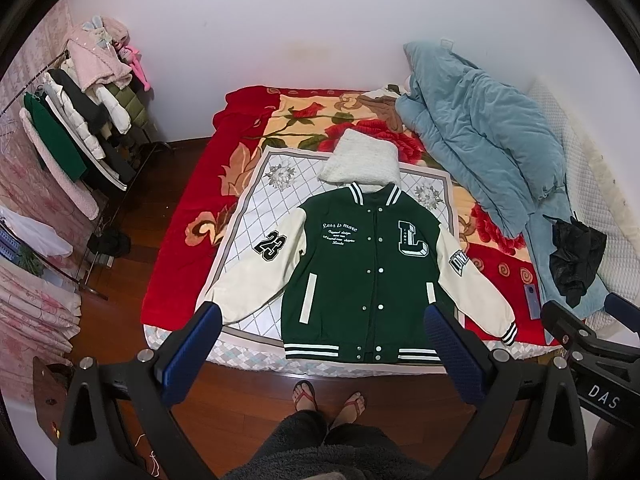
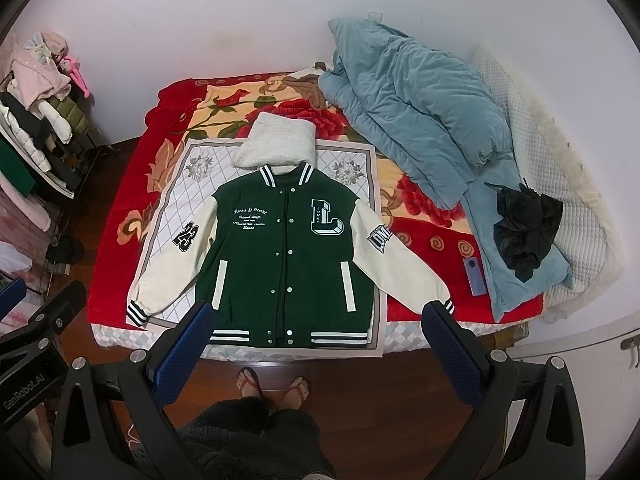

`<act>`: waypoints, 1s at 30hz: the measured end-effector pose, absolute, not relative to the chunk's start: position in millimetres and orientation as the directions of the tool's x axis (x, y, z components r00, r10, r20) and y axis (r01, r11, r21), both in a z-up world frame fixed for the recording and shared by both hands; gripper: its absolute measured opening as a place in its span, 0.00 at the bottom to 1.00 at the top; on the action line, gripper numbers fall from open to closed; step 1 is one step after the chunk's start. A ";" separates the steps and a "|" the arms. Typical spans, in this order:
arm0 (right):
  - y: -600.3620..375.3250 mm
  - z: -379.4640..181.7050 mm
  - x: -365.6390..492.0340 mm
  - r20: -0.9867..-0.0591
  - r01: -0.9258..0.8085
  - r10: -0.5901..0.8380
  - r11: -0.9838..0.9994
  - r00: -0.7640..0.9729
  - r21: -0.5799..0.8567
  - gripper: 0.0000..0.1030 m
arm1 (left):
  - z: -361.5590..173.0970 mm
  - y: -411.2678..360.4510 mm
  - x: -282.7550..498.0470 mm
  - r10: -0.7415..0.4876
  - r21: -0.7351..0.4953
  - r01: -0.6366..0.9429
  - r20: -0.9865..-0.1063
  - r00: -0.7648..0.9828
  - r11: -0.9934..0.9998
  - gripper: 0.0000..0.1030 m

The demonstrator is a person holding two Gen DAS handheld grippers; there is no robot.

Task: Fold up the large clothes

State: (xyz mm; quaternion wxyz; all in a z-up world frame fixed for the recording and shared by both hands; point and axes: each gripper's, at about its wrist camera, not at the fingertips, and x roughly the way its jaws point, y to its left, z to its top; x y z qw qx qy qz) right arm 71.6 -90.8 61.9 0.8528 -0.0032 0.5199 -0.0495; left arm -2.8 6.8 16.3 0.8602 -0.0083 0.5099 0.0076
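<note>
Fingers apart on left gripper [image 1: 322, 330] and right gripper [image 2: 316, 326], gripping nothing. One green jacket [image 1: 360, 276] flat on bed [image 1: 180, 240], two cream sleeves spread.

Green varsity jacket [image 1: 352, 276] w/ cream sleeves, white hood [image 1: 362, 164], snapped shut, lies flat face-up on quilted mat [image 1: 260, 200], sleeves angled outward, hem at bed edge.

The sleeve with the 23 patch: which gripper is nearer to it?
Left. The left gripper hangs near the 23 sleeve; the right gripper is further over, toward the opposite sleeve.
</note>
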 end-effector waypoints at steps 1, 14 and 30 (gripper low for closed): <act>-89.9 62.3 71.8 -0.887 0.081 -0.088 0.995 0.454 -0.057 1.00 | 16.9 7.5 -2.3 0.004 -0.007 -0.021 -0.878 0.479 1.000 1.00; -89.9 62.2 71.8 -0.888 0.080 -0.086 0.995 0.453 -0.056 1.00 | 19.5 7.5 -1.1 0.003 -0.007 -0.019 -0.875 0.484 1.000 1.00; -90.8 60.6 73.9 -0.888 0.089 -0.089 0.995 0.452 -0.055 1.00 | 19.9 7.8 5.4 -0.008 -0.012 -0.006 -0.880 0.474 1.000 1.00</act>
